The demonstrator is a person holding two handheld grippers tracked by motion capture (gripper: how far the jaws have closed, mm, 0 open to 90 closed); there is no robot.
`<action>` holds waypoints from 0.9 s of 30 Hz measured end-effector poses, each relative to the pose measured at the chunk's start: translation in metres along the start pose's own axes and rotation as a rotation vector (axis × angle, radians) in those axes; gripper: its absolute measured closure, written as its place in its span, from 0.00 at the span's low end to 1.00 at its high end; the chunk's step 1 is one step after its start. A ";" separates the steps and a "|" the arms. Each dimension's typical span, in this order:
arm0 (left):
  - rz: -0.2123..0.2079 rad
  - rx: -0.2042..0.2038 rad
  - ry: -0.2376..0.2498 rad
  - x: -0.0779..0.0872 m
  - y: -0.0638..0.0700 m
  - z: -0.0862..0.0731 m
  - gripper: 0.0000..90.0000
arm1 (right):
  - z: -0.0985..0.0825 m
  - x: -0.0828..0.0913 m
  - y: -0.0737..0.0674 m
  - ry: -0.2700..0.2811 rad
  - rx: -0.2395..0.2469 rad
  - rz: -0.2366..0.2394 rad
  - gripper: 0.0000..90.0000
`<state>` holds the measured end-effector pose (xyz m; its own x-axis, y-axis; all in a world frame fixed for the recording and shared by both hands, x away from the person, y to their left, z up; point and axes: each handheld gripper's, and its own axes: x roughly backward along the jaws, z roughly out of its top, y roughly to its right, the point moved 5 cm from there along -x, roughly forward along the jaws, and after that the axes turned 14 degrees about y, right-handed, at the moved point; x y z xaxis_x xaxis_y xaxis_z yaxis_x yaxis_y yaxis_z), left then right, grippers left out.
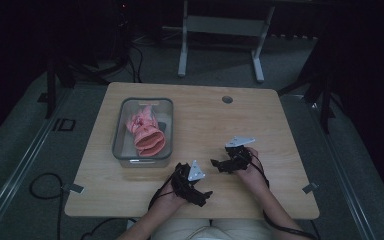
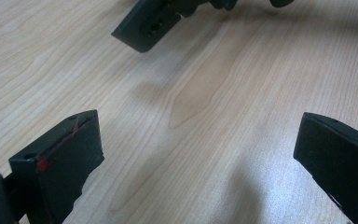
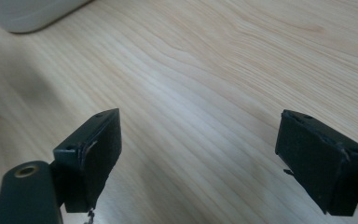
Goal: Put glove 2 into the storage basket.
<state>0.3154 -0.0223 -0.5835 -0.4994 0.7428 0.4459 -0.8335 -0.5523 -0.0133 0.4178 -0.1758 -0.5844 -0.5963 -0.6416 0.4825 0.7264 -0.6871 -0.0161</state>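
Observation:
A clear plastic bin [image 1: 120, 127] stands on the left half of the wooden table [image 1: 200, 115], with a pink glove [image 1: 146, 131] lying inside it. My left gripper [image 1: 205, 196] rests low near the table's front edge, open, with bare wood between its jaws [image 2: 198, 154]. My right gripper [image 1: 215, 163] sits just right of centre, pointing left, also open over bare wood [image 3: 198, 149]. In the left gripper view, a jaw of the right gripper [image 2: 144, 25] shows at the top. The bin's corner [image 3: 32, 14] shows at the top left of the right gripper view.
A round grommet hole [image 1: 227, 99] sits near the table's far edge. Metal frame legs [image 1: 182, 45] stand on the floor behind the table. Cables [image 1: 45, 187] trail on the floor at the left. The surroundings are dark.

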 end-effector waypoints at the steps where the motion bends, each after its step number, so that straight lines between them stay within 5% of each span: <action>1: -0.004 -0.004 -0.003 0.000 0.001 0.000 0.01 | -0.001 0.000 0.002 -0.002 -0.004 -0.016 0.16; 13: -0.003 0.007 0.002 0.001 -0.001 -0.007 0.01 | -0.014 0.001 0.011 -0.003 -0.001 -0.078 0.15; 27: 0.010 0.032 0.014 0.003 -0.005 -0.008 0.01 | -0.015 0.002 0.016 0.021 -0.010 -0.091 0.15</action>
<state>0.3160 -0.0143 -0.5896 -0.5111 0.7424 0.4332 -0.8207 -0.5713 0.0108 0.4237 -0.1931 -0.5966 -0.6671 -0.5830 0.4638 0.6651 -0.7465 0.0182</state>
